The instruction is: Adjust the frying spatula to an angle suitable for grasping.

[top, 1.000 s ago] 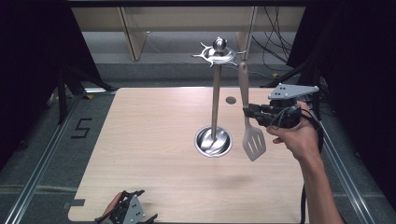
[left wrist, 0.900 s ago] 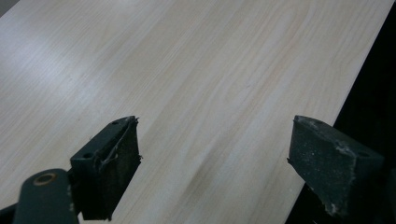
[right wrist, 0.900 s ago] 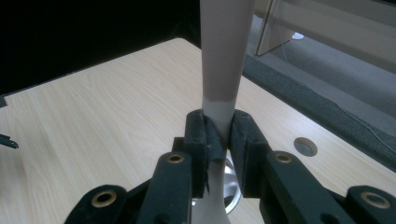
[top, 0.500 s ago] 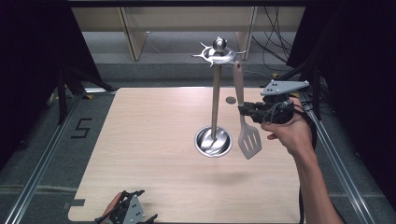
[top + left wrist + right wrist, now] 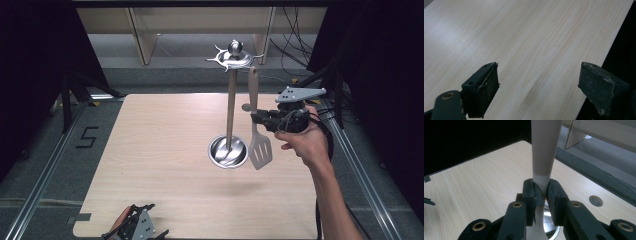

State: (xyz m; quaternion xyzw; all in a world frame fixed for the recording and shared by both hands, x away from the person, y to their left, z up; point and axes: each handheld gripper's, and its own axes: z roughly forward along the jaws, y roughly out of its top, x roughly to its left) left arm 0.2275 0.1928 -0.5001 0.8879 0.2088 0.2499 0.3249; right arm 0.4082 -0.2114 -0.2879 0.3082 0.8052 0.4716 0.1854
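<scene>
A metal utensil stand [image 5: 231, 110] rises from a round base [image 5: 228, 151] at the table's middle right, with hooked arms at its top [image 5: 232, 57]. Just right of the pole a slotted spatula [image 5: 259, 145] with a beige handle hangs upright in the air. My right gripper [image 5: 256, 118] is shut on its handle, level with the middle of the pole. In the right gripper view the pads [image 5: 534, 192] clamp the spatula handle [image 5: 545, 150], with the stand's base [image 5: 550, 220] behind. My left gripper [image 5: 137, 227] rests at the table's near edge, and its jaws stand wide open over bare wood [image 5: 534, 50].
The light wooden table [image 5: 150, 150] has a small round hole [image 5: 245, 107] near its far right side. Metal rails run along both sides on the floor. Cables [image 5: 290, 55] and a shelf frame lie beyond the far edge.
My right gripper has carried the spatula leftward and a little up, closer to the stand's pole. The left gripper has stayed put.
</scene>
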